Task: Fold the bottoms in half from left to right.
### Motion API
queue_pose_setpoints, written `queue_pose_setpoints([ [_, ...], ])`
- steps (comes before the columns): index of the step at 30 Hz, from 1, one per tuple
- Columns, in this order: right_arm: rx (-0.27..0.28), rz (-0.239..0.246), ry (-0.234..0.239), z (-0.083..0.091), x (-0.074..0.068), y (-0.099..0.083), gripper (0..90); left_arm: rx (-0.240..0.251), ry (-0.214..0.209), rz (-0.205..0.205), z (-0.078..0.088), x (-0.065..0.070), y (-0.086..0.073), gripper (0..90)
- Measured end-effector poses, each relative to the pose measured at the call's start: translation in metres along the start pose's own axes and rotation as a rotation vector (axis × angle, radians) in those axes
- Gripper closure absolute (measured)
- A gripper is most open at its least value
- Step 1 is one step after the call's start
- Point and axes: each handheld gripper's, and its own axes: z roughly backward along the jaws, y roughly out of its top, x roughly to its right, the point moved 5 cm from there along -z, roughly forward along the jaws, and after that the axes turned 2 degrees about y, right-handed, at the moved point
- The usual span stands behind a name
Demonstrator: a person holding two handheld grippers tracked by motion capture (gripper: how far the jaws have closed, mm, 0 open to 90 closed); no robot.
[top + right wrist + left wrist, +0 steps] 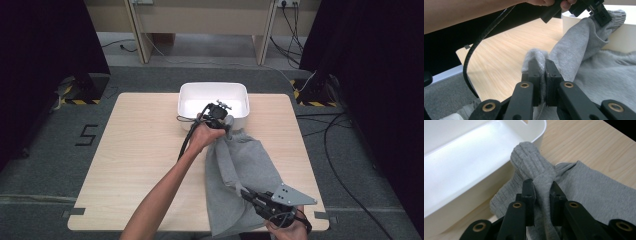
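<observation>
Two claws: left gripper (543, 192) pinching the sweatshirt (245, 170) cuff at the white bin (186, 102) rim; right gripper (543, 68) clamped on fabric at the table's (140, 150) near edge.
Tip: lift together, keep it taut.

A single black mark reading "5" (88, 135) is laid out on the grey floor (45, 170), left of the table (140, 165).

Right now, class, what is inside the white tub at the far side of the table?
The white tub looks bare inside where its floor shows. The left gripper holds the grey garment's ribbed cuff at the near rim, hiding that part of the floor.
</observation>
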Motion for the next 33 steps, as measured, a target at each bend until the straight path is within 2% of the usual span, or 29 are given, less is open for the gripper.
queue_pose_setpoints([
  [2,-0.014,0.003,-0.019,0.003,0.003,-0.003,86.0,0.007,-0.009,0.010,-0.005,0.004,0.001,77.4],
  [8,-0.029,-0.027,-0.060,0.012,0.017,-0.014,85.9,0.015,-0.033,0.016,-0.024,0.018,0.000,75.8],
  [13,-0.055,-0.051,-0.087,0.013,0.027,-0.026,85.8,0.014,-0.046,0.034,-0.040,0.023,-0.004,74.2],
  [15,-0.065,-0.062,-0.090,0.013,0.029,-0.029,85.7,0.023,-0.061,0.034,-0.042,0.025,-0.005,70.4],
  [17,-0.073,-0.060,-0.097,0.013,0.031,-0.032,85.6,0.040,-0.071,0.047,-0.040,0.026,-0.004,64.4],
  [22,-0.094,-0.073,-0.111,0.013,0.037,-0.039,84.8,0.105,-0.098,0.061,-0.021,0.021,0.004,57.4],
  [25,-0.109,-0.080,-0.117,0.013,0.039,-0.043,84.3,0.121,-0.082,0.053,-0.009,0.013,0.004,56.6],
  [29,-0.120,-0.091,-0.135,0.014,0.044,-0.046,82.8,0.117,-0.059,0.050,0.001,-0.002,-0.009,56.0],
  [33,-0.137,-0.096,-0.152,0.020,0.050,-0.051,78.0,0.109,-0.037,0.066,0.006,-0.019,-0.031,55.0],
])
